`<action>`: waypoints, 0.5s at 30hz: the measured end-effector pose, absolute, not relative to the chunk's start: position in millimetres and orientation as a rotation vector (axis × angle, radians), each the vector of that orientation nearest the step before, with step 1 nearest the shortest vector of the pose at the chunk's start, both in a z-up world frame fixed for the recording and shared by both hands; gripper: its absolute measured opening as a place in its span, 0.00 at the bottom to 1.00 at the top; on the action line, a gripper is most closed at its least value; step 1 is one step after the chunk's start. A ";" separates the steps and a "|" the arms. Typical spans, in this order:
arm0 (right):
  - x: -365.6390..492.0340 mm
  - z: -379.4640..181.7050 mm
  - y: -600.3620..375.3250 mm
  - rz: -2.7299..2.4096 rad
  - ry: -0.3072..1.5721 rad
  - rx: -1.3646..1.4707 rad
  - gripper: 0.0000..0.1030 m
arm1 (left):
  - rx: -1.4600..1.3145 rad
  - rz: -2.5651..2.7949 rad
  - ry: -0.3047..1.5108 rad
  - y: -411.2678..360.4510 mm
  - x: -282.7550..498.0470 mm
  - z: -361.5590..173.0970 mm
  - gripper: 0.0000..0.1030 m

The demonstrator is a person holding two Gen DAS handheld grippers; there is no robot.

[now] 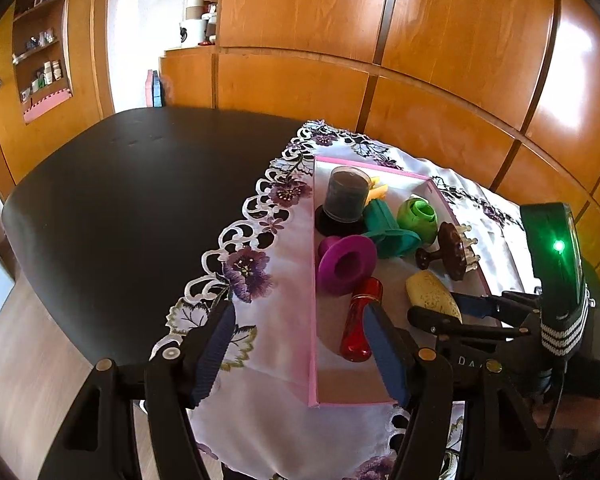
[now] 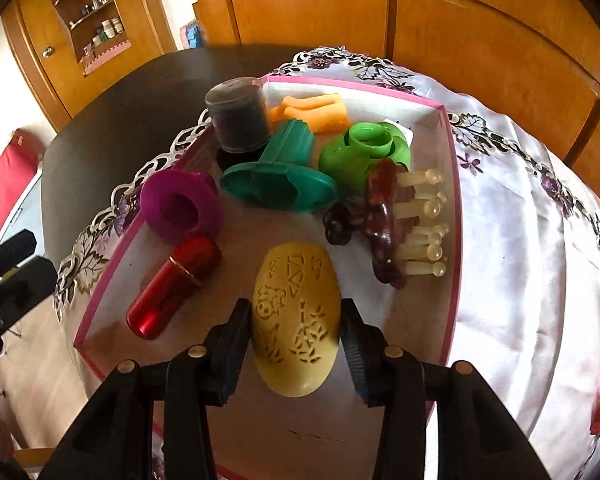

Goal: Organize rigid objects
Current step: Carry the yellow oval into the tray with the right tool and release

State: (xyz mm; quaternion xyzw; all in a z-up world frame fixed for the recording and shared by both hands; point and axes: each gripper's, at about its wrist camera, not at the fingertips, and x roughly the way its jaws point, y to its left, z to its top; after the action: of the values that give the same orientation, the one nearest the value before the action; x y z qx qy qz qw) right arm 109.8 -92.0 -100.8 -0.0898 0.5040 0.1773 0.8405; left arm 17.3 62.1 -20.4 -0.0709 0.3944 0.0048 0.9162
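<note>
- Two hand-held grippers work over a pink-rimmed box (image 2: pixel 456 184) that sits on a white embroidered cloth (image 2: pixel 520 240) covering part of a dark bench (image 1: pixel 120 200).
- Right gripper (image 2: pixel 296 344): its fingers are clenched on a yellow carved egg (image 2: pixel 296 316), one pad on each long side. The egg sits low over the box floor, at the 6 o'clock end of the box in the right wrist view; I cannot tell whether it touches the floor.
- Left gripper (image 1: pixel 300 356): its fingers are released and grasp nothing. One finger hangs over the cloth outside the box wall, the other over the box's near end, just in front of a red tube (image 1: pixel 360 320).
- Inside the box, seen from the right wrist:
- The red tube lies on its side at 9 o'clock from the egg.
- A purple funnel-shaped piece (image 2: pixel 180 204) lies at 10 o'clock, touching the tube's far end.
- A teal flanged piece (image 2: pixel 280 180) lies on its side at 12 o'clock.
- A clear canister with dark contents (image 2: pixel 238 120) stands upright at 11 o'clock, by the far left corner.
- Orange pieces (image 2: pixel 312 110) lie against the far wall.
- A green round piece (image 2: pixel 364 152) sits at 1 o'clock.
- A brown massager with pale knobbed prongs (image 2: pixel 384 220) lies at 2 o'clock, near the right wall.
- Wooden cabinets (image 1: pixel 380 40) stand behind the bench.
</note>
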 end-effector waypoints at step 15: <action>72.4 -78.8 -107.9 0.384 1.002 -0.152 0.45 | -0.125 0.022 0.776 56.0 8.9 -7.5 0.65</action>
State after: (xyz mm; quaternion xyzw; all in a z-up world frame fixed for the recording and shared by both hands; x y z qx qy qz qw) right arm 72.4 -107.9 -78.8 -0.0723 0.4769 0.1828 0.8567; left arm 8.9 56.0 -7.5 -0.0611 0.3779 0.0107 0.9238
